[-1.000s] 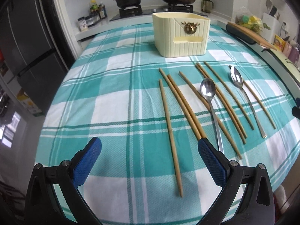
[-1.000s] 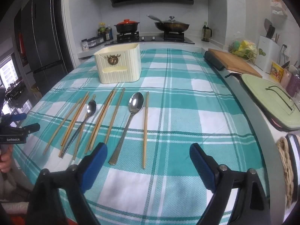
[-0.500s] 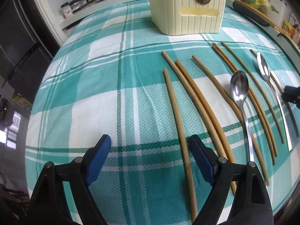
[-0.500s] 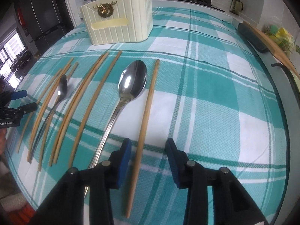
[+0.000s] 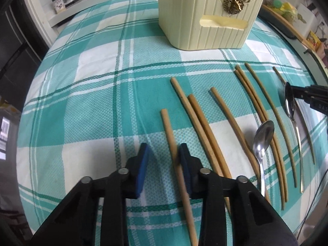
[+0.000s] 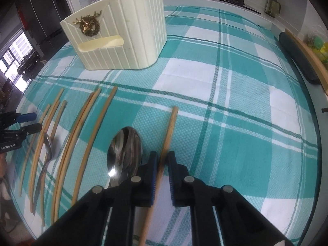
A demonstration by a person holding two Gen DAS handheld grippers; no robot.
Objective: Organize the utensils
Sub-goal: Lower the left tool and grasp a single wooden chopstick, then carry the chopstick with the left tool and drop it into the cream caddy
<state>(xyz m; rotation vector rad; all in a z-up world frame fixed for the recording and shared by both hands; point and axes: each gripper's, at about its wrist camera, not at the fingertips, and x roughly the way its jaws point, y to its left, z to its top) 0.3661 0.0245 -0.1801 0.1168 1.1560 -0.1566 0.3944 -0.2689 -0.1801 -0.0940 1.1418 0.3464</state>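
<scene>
Left wrist view: left gripper (image 5: 164,153) low over the tablecloth (image 5: 82,102), jaws narrowed about the leftmost chopstick (image 5: 170,135) with a gap remaining; not clamped. Beside it lie more chopsticks and a small spoon (image 5: 261,141). Beyond stands the cream holder (image 5: 196,20). Right wrist view: right gripper (image 6: 162,160) straddles the rightmost chopstick (image 6: 171,127); left pad touching, whether clamped I cannot tell. Large spoon (image 6: 125,149) lies just left of it; holder (image 6: 127,32) beyond.
</scene>
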